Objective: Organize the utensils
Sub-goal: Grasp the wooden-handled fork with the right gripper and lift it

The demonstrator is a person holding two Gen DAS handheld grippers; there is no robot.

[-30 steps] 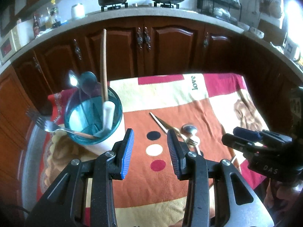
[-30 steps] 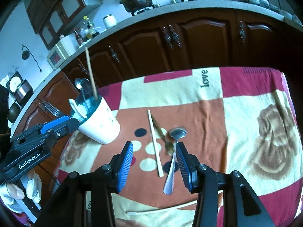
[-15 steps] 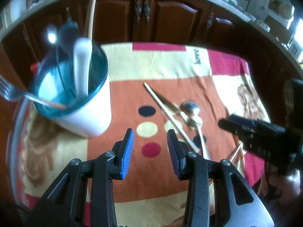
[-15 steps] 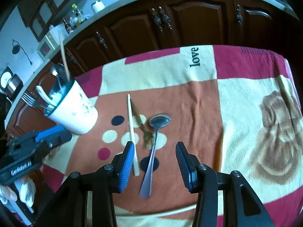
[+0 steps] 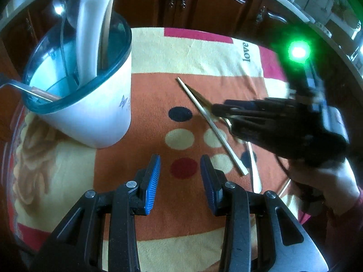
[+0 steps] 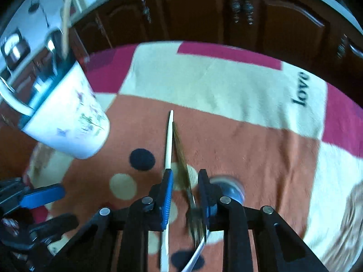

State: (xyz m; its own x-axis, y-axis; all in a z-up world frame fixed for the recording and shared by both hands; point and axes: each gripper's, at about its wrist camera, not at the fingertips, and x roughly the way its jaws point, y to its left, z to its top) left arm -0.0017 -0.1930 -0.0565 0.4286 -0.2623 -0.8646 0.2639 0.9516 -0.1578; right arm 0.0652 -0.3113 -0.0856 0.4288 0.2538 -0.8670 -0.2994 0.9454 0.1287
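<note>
The left gripper (image 5: 180,176) hangs open over the patterned cloth (image 5: 145,117), beside a utensil-filled cup (image 5: 95,108).

Both fisheye views showed strong barrel distortion: the cabinet fronts (image 5: 204,2) bowed into arcs, and the corners fell to black vignette. Daylight was soft and cool, entering from the upper right in the left wrist view, where the window area blew out white. A green lamp (image 5: 298,51) on the right hand-held gripper (image 5: 229,117) flared hard, tinting the frame edge above it green. That gripper read as a dark, underexposed mass. The cloth (image 5: 158,206) was evenly lit, with only faint shadows. The left wrist view was mostly sharp; the cup rim (image 5: 127,45) close to the lens was softened. The right wrist view was motion-blurred throughout, worst at the cup (image 6: 68,122) and the frame edges.
</note>
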